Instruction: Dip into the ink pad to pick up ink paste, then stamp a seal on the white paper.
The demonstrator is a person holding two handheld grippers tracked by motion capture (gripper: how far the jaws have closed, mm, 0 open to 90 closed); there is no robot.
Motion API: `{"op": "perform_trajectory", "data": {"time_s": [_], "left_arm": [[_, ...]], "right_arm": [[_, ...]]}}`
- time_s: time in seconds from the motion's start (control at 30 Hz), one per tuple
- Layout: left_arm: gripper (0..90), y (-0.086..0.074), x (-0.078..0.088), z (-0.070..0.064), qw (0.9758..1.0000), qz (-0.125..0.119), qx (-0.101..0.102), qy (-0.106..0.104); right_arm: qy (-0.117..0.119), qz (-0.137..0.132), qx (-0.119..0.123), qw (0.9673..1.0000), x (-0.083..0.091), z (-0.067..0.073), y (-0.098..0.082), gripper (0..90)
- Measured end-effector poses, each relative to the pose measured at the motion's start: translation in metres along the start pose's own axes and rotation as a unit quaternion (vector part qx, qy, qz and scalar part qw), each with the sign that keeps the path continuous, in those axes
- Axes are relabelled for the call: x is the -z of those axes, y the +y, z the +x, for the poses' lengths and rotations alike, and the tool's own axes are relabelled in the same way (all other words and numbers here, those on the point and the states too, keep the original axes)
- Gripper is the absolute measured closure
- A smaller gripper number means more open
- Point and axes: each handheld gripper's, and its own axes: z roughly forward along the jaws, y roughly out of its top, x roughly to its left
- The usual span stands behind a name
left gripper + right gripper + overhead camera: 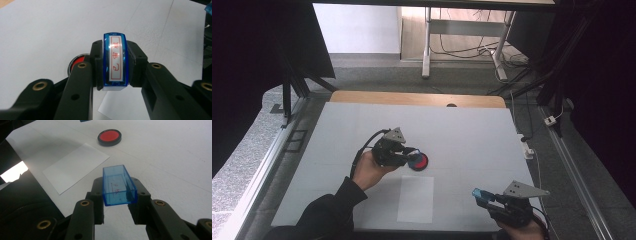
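Note:
My left gripper (410, 153) is shut on a blue stamp (115, 61) whose white label carries red characters. It hangs over the round red ink pad (420, 162) in a black case, whose rim (75, 61) peeks out left of the jaws. My right gripper (482, 196), near the table's front right, is shut on the stamp's clear blue cap (119, 185), held open side up. In the right gripper view the ink pad (109, 137) lies farther off, uncovered.
A white sheet of paper (416, 198) lies flat near the table's front edge, between the two hands; its near end (75, 166) reaches past the ink pad. The white table (472, 135) has a wooden strip along its far edge.

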Motion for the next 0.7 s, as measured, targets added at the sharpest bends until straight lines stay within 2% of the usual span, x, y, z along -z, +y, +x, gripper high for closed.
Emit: {"op": "perform_trajectory", "data": {"time_s": [0.43, 0.7], "left_arm": [[70.1, -0.006, 0.010, -0.009, 0.9999, -0.006, -0.008, -0.014], [70.2, -0.009, 0.015, -0.017, 0.9998, -0.010, -0.012, -0.015]], "right_arm": [[0.000, 0.000, -0.001, 1.0000, 0.001, 0.000, 0.000, 68.0], [0.001, 0.000, -0.002, 1.0000, 0.001, 0.000, 0.000, 68.0]]}}
